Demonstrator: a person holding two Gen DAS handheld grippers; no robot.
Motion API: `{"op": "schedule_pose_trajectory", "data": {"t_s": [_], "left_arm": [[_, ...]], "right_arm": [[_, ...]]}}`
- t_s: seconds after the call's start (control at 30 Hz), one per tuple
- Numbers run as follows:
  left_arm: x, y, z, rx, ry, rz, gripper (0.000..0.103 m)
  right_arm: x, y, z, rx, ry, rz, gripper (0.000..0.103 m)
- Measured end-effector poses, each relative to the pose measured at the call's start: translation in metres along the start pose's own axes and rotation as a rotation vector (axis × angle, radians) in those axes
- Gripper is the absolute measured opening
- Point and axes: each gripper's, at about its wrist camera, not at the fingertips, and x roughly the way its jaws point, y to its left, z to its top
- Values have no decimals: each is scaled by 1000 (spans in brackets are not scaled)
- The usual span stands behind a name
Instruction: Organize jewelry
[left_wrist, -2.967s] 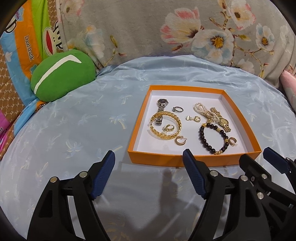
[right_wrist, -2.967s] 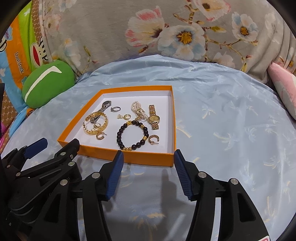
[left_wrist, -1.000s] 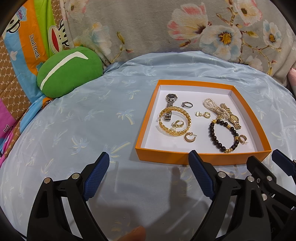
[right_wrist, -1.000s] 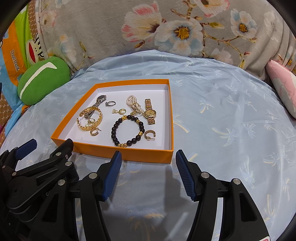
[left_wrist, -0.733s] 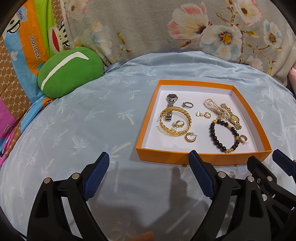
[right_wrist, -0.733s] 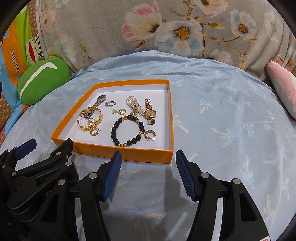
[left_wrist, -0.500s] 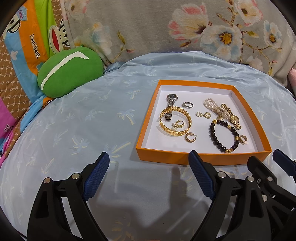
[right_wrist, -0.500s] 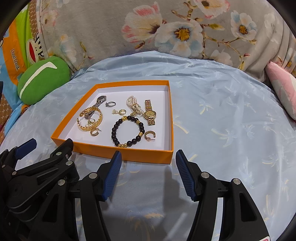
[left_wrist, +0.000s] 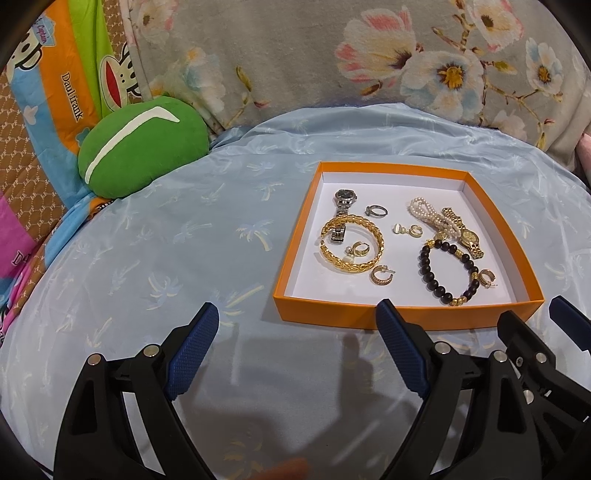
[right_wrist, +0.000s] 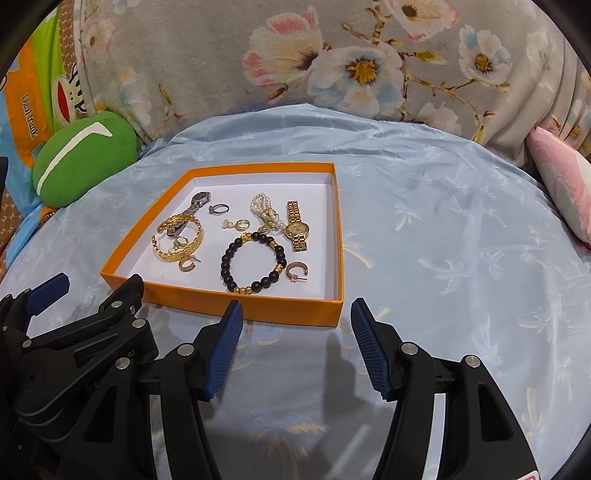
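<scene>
An orange box with a white floor lies on the light blue cloth. In it lie a gold bangle, a silver watch, a silver ring, a pearl strand, a gold watch, a black bead bracelet and several gold earrings. My left gripper is open and empty, in front of the box's near left corner. My right gripper is open and empty, just before the box's near right edge.
A green round cushion sits at the back left. A grey floral blanket rises behind the cloth. A pink pillow lies at the right edge. Colourful printed bedding is at the far left.
Over three seconds both grippers have drifted slightly, so the box sits a little further right in the left view. In the last second almost nothing has moved.
</scene>
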Motion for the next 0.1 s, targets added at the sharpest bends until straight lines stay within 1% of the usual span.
{"op": "schedule_pose_trajectory", "data": {"t_s": [0.1], "left_arm": [[-1,0,1,3,2,-1,83]], "right_arm": [[-1,-2,0,-5,-2,-7,60]]}}
